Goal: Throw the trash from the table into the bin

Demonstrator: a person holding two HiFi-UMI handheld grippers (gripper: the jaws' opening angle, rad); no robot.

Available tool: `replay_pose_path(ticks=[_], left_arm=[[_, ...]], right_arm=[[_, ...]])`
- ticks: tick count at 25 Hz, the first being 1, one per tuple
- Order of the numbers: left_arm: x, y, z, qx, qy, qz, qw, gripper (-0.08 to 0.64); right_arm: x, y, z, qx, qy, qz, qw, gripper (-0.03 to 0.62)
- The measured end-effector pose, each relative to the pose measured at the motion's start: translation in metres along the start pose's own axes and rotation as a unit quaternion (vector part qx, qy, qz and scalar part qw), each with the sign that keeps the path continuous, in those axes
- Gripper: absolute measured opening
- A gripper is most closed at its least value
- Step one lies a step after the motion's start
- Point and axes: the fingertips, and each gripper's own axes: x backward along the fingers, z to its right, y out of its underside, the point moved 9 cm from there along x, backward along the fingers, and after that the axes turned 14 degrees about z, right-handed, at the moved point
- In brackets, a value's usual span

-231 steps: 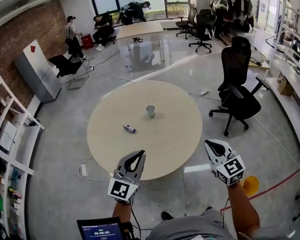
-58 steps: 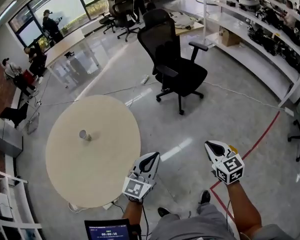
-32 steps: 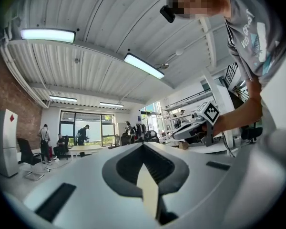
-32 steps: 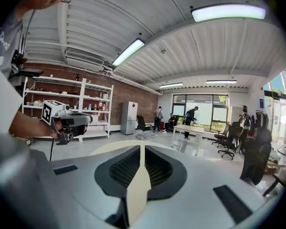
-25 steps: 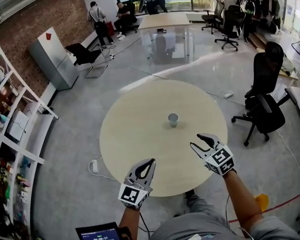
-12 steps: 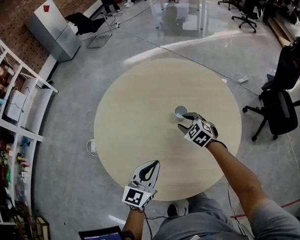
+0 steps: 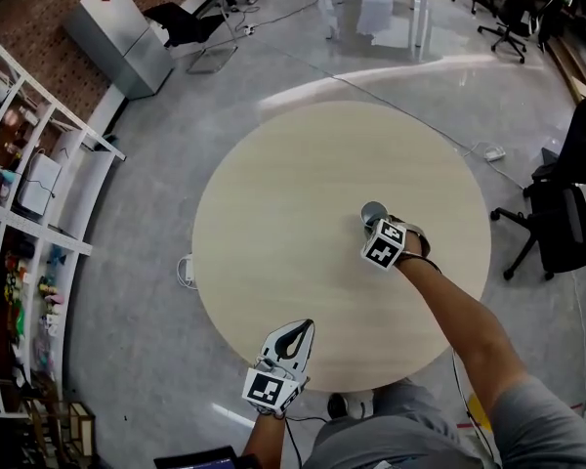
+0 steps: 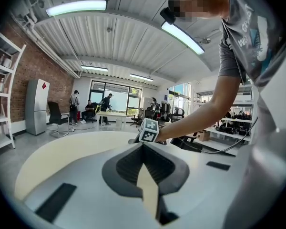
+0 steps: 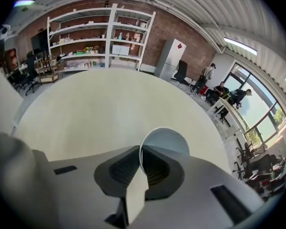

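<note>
A small pale paper cup (image 7: pixel 373 210) stands upright on the round beige table (image 7: pixel 273 203), right of its middle. My right gripper (image 7: pixel 380 225) reaches down onto it from the near side. Its jaws have just been closing and now pinch the cup's near wall. In the right gripper view the cup (image 9: pixel 166 138) shows its open mouth just past the right gripper (image 9: pixel 141 150), with the thin rim caught between the pads. My left gripper (image 7: pixel 302 326) hangs shut and empty off the table's near edge. In its own view the left gripper (image 8: pixel 143 145) points toward the right arm.
White shelving (image 7: pixel 29 213) lines the left wall, with a grey cabinet (image 7: pixel 117 32) beyond it. A black office chair (image 7: pixel 566 223) stands right of the table. A white power strip (image 7: pixel 188 270) lies on the floor at the table's left. People sit far off near the windows (image 8: pixel 88 109).
My right gripper went forward and down from above the table's near side to the cup and closed on its wall. The left gripper sank a little near the table's edge.
</note>
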Motion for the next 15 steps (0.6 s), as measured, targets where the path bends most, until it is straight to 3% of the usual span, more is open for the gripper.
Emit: replay_pose_path(ticks=[3, 7, 11, 15], left_arm=[[0.009, -0.003, 0.0, -0.005, 0.003, 0.004, 1.0, 0.041], [0.026, -0.019, -0.003, -0.012, 0.005, 0.01, 0.9999, 0.041], [0.046, -0.03, 0.005, -0.021, 0.01, 0.022, 0.9995, 0.041], [0.075, -0.044, 0.019, -0.03, 0.026, 0.047, 0.9981, 0.041]], right_arm=[[0.012, -0.008, -0.009, -0.04, 0.003, 0.024, 0.999, 0.024], [0.051, -0.043, -0.028, -0.082, 0.014, 0.092, 0.992, 0.023], [0.113, -0.073, -0.063, -0.126, 0.021, 0.174, 0.976, 0.025], [0.183, -0.092, -0.117, -0.16, 0.035, 0.225, 0.96, 0.025]])
